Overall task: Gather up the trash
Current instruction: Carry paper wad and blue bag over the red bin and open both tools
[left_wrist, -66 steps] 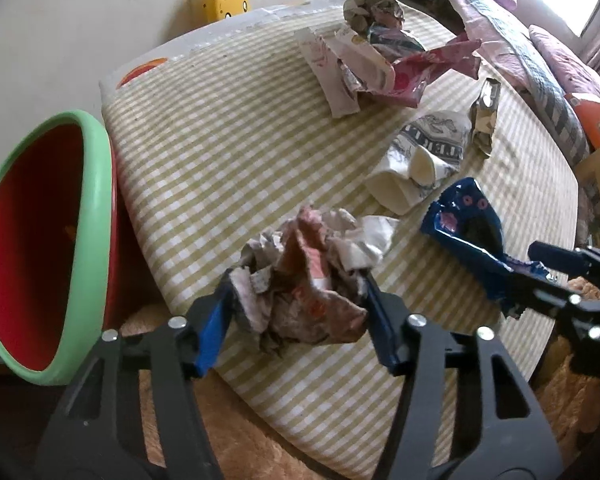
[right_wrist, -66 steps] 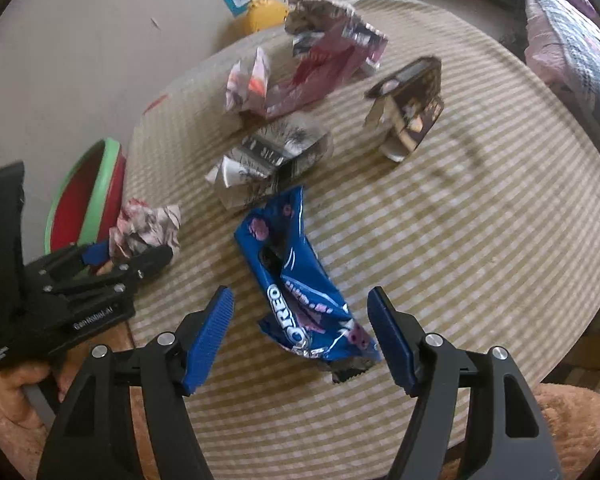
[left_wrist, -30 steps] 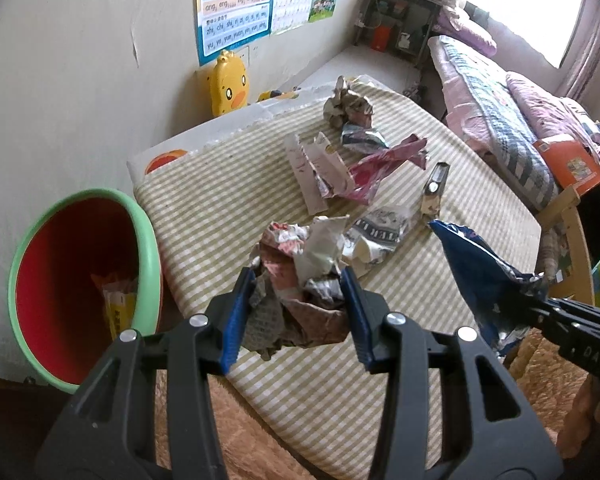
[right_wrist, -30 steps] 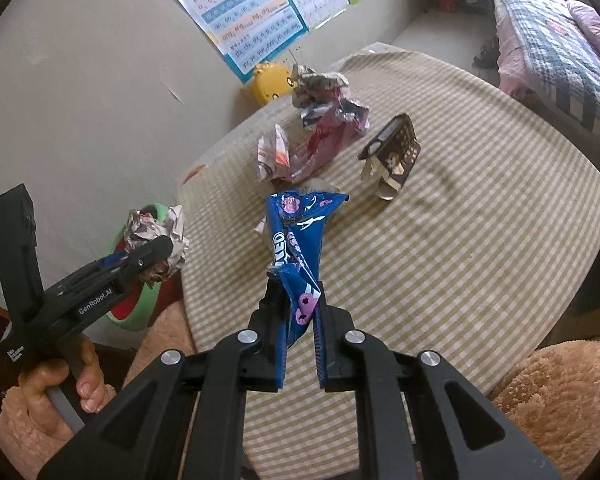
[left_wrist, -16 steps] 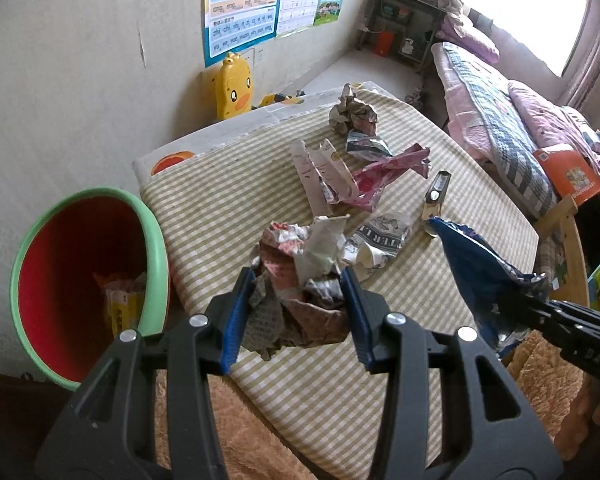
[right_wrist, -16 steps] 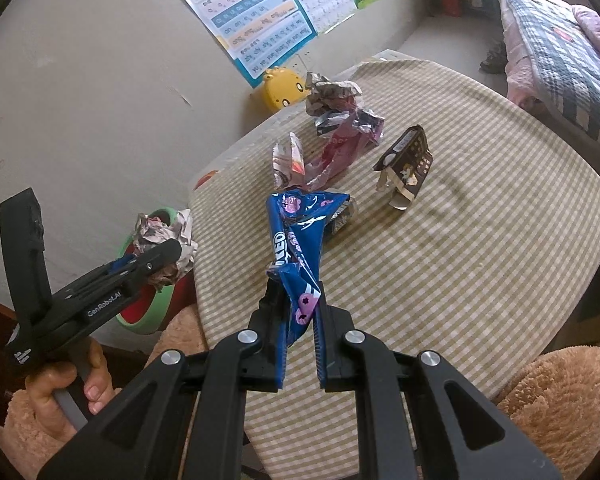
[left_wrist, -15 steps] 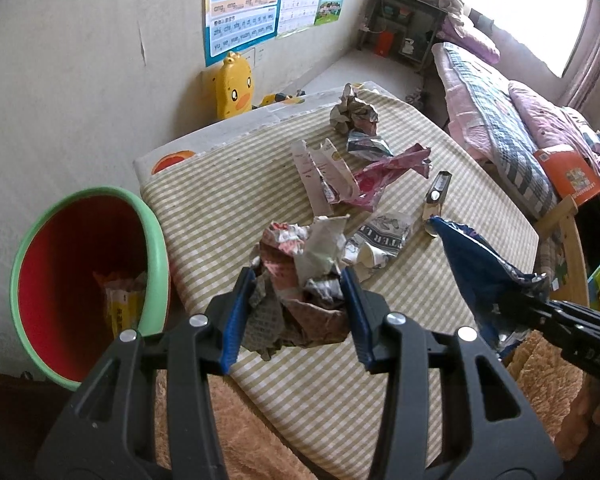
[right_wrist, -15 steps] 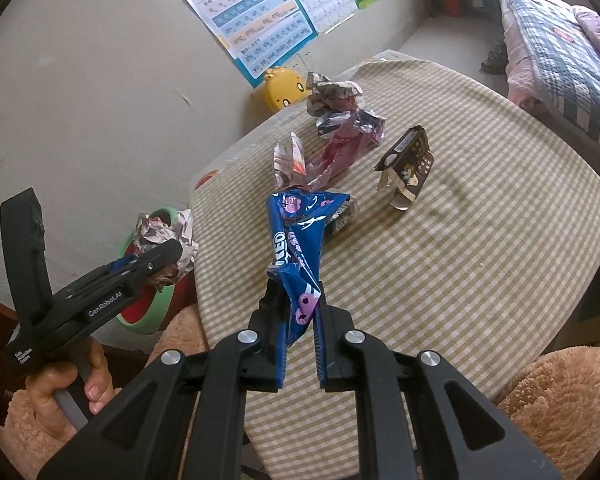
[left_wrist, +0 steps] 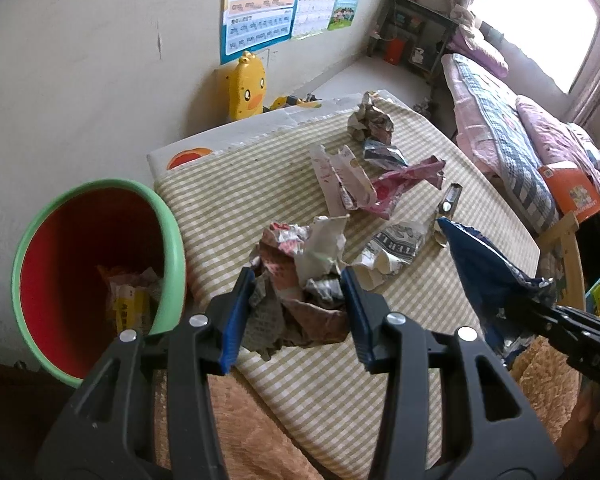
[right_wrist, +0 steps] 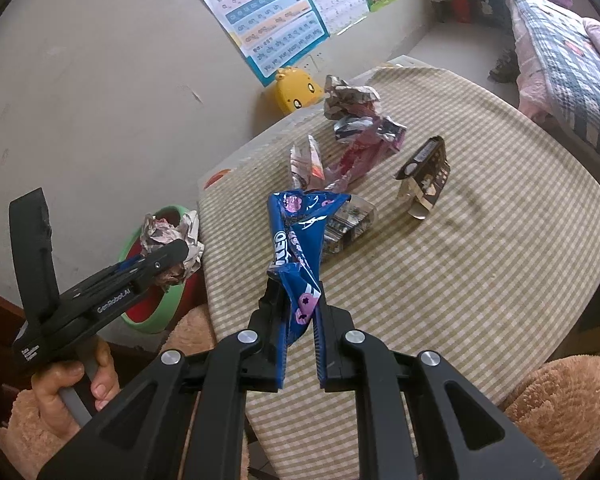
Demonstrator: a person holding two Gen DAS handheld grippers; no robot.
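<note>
Jaws of my left gripper (left_wrist: pixel 298 312) clamp a light, springy crumpled paper wad (left_wrist: pixel 300 280) near the bin (left_wrist: pixel 172 236), my right gripper (right_wrist: pixel 300 332) pinching a slippery blue wrapper (right_wrist: pixel 300 240) above the counter (right_wrist: pixel 460 280).

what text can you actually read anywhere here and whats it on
"GenRobot.AI": side of the left claw.
"REO", first letter creased away: blue wrapper held in the right claw.
"TERLI", cut off: crumpled black-and-white wrapper.
Wall posters: print too small to read.
</note>
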